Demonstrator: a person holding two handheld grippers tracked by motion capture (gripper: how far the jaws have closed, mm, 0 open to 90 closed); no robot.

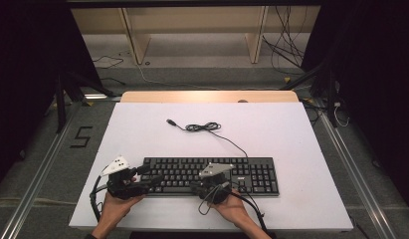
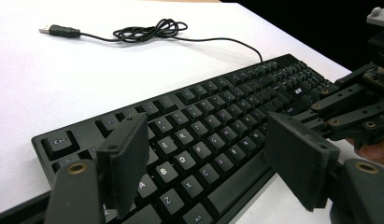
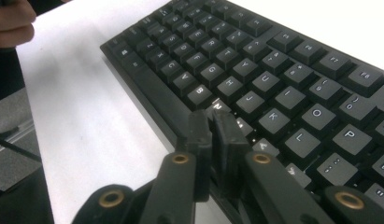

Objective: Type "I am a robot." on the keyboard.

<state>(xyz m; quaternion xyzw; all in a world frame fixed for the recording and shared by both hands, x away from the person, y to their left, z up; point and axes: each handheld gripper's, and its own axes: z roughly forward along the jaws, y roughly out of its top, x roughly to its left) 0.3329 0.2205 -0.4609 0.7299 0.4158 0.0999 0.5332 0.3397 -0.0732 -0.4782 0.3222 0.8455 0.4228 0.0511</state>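
A black keyboard lies along the near side of the white table top. Its cable runs to the back in a loose coil and ends in a USB plug. My left gripper stands open over the keyboard's left end, and its pads straddle the letter keys with nothing gripped. My right gripper is shut with nothing between its jaws. Its tips sit just over the bottom letter row near the N key. Whether they touch a key I cannot tell.
A wooden strip edges the table's far side, with shelf legs and loose wires on the floor beyond. Bare white surface lies left, right and behind the keyboard. In the left gripper view my right gripper's black linkage reaches in from the right edge.
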